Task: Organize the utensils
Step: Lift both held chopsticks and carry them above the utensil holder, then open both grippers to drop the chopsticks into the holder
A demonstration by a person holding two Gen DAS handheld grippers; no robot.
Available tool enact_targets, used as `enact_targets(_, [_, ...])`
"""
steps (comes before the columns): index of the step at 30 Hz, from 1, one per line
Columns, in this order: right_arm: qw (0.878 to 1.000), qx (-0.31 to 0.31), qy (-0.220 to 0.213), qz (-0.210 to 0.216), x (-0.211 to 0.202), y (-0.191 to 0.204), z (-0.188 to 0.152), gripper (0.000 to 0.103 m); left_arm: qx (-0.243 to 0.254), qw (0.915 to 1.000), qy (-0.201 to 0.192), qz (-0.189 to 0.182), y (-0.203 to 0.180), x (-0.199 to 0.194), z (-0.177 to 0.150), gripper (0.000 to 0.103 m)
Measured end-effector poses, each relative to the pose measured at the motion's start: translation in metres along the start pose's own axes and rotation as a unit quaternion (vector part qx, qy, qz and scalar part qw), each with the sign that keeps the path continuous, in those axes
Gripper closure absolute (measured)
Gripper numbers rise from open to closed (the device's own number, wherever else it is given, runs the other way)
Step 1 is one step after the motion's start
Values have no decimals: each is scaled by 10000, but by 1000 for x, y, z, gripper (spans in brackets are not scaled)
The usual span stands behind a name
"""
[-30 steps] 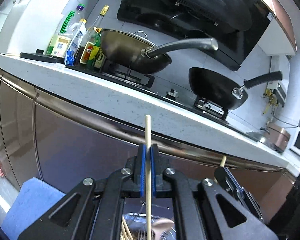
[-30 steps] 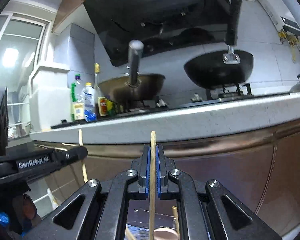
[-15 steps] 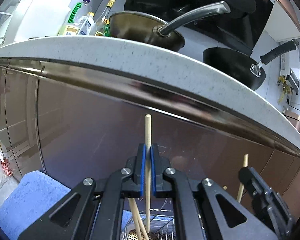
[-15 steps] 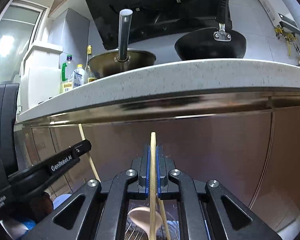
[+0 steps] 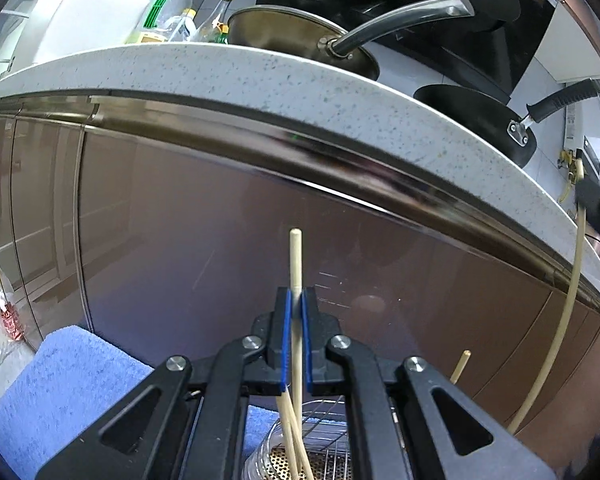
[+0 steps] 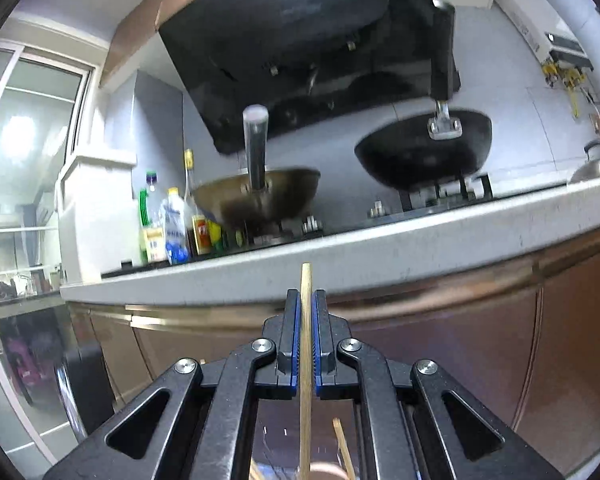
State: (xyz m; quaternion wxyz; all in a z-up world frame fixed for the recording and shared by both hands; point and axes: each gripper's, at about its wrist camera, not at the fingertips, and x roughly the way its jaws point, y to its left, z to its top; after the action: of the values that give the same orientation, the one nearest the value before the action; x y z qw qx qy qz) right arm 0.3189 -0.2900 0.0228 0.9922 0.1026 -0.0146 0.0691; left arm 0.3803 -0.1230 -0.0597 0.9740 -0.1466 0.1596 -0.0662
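My left gripper (image 5: 295, 300) is shut on a pale wooden chopstick (image 5: 295, 256) held upright, its lower end among other chopsticks (image 5: 290, 436) in a metal mesh holder (image 5: 320, 444) below. My right gripper (image 6: 307, 304) is shut on another wooden chopstick (image 6: 306, 280), also upright, raised to counter height. In the left wrist view the right gripper's black finger shows at the right edge (image 5: 596, 204) with its chopstick (image 5: 568, 300) hanging down. Another chopstick tip (image 5: 462, 364) stands by the holder.
A speckled white counter edge (image 5: 300, 80) overhangs brown glossy cabinet doors (image 5: 180, 220). A steel wok (image 6: 256, 200) and a black pan (image 6: 424, 156) sit on the stove, with bottles (image 6: 172, 232) at left. A blue towel (image 5: 60, 392) lies under the holder.
The left gripper has sunk a little lower with its chopstick over the holder. The right gripper has risen with its chopstick, from below the counter edge to stove level.
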Motion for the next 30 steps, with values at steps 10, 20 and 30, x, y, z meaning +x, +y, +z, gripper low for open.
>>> enact_targets(10, [9993,-310,43,-222,22,7,-29,98,46,10000,-24,2,1,0,-3,98])
enact_targets(20, [9975,-293,464,-439,5,-9,-62,82,8,9999,13,-104,2,-15,1,93])
enact_targets(30, [9949,-276,635,-733,-37,-11,-47,76,142,9998,-21,-133,4,-62,10,74])
